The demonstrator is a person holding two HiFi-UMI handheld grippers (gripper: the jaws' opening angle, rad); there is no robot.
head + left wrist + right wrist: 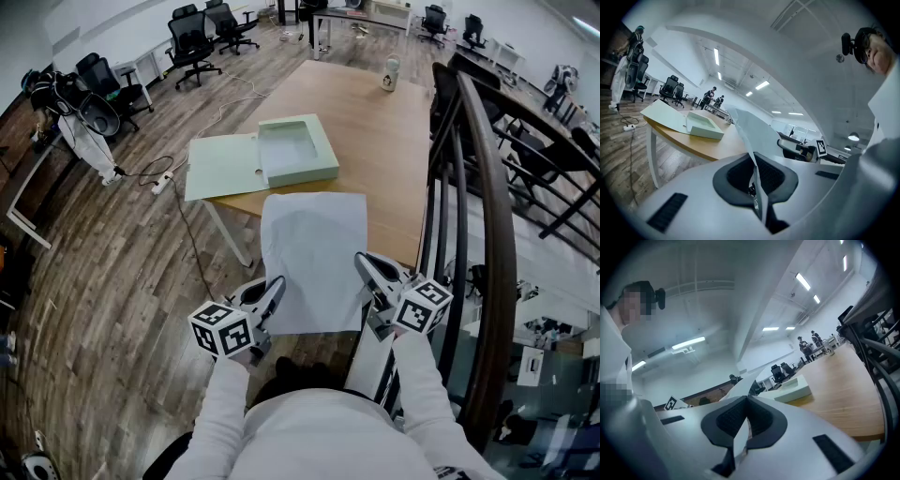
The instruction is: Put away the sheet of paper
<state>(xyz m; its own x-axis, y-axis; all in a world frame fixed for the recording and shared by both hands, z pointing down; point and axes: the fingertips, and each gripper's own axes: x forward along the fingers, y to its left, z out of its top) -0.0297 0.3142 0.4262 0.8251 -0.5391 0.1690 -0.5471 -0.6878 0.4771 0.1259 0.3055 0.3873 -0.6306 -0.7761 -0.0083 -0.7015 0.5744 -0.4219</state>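
Left fingers: my left gripper (272,287) is clamped shut on the near left edge of the sheet of paper (314,248).
Right fingers: my right gripper (367,268) pinches its near right edge.
Sheet: its far edge reaches over the near edge of the table (384,141), just near of the open box file (298,150).
Room: bare tabletop right of the box; railing (487,187) close on my right.

Two tongs (272,287) (367,268), one sheet of paper (314,246), one green box (298,150), one cup (390,73), one table (394,141).
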